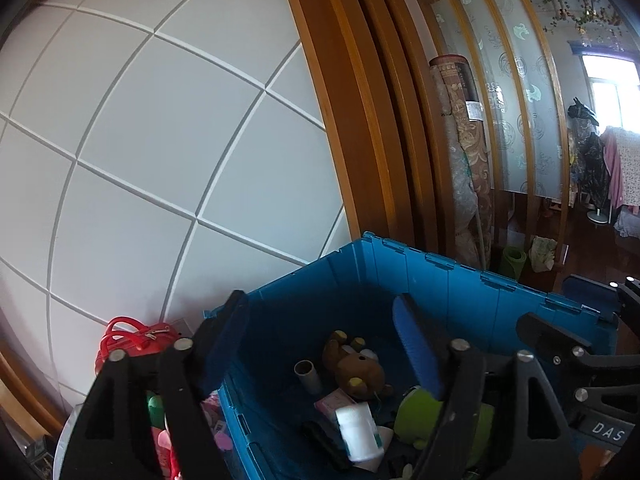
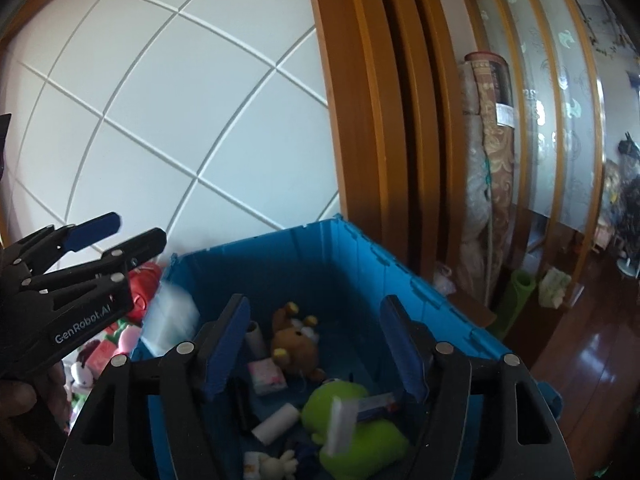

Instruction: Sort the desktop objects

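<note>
White panelled wall, wooden door frame, dark glossy floor, bright window.

Home: wooden sliding doors, rolled carpet, clothes rack, wood floor.

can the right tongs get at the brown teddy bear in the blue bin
Probably yes. The right tongs are open above the blue bin, and the teddy bear lies uncovered on top, with nothing over it.

A rolled carpet leans against the wooden door frame beside white wall panels.
</note>
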